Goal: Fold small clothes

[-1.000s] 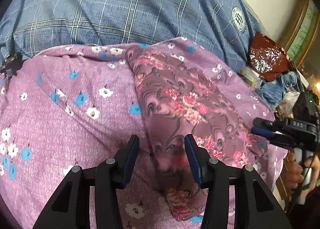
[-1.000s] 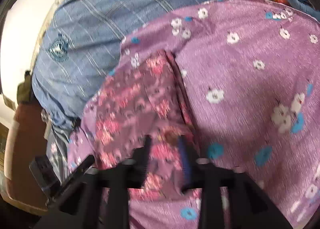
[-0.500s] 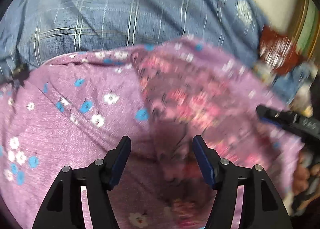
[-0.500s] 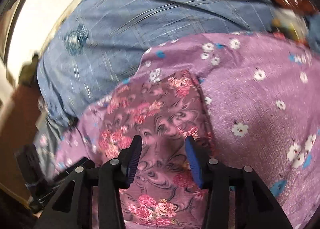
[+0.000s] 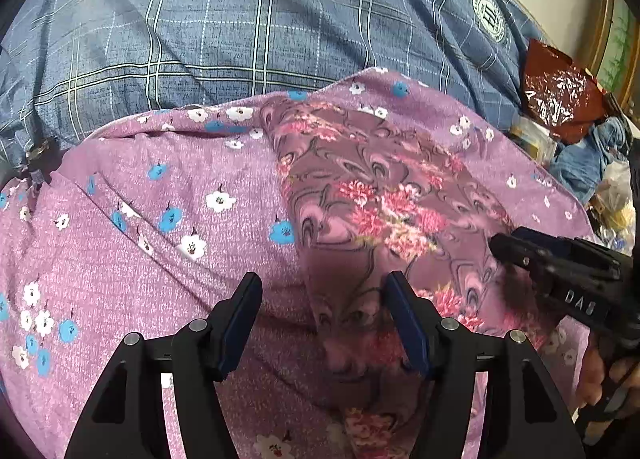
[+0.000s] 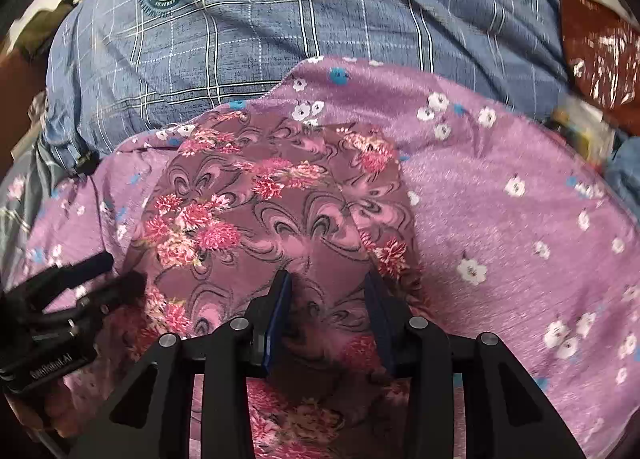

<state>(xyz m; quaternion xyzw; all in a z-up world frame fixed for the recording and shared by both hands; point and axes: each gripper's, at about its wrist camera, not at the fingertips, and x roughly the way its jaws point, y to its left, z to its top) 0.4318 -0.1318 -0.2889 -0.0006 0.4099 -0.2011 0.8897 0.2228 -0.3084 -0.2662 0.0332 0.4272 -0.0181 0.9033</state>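
A small mauve garment with pink flowers and dark swirls (image 5: 372, 195) lies folded on a purple sheet with white and blue flowers (image 5: 140, 243). It also shows in the right wrist view (image 6: 256, 211). My left gripper (image 5: 322, 293) is open and empty, jaws wide, just above the garment's near left edge. My right gripper (image 6: 328, 283) is open and empty over the garment's near right part. The right gripper also shows at the right edge of the left wrist view (image 5: 560, 271); the left gripper shows at the left of the right wrist view (image 6: 72, 291).
A blue plaid bedcover with round crests (image 5: 248, 19) lies beyond the purple sheet (image 6: 520, 219). A red foil bag (image 5: 560, 95), blue cloth (image 5: 592, 155) and plastic bags are piled at the far right. A pale wall stands behind.
Both grippers have opened wider and let go of the garment, which now lies flat. The right gripper swung to face the garment more squarely. The left gripper drew back slightly.
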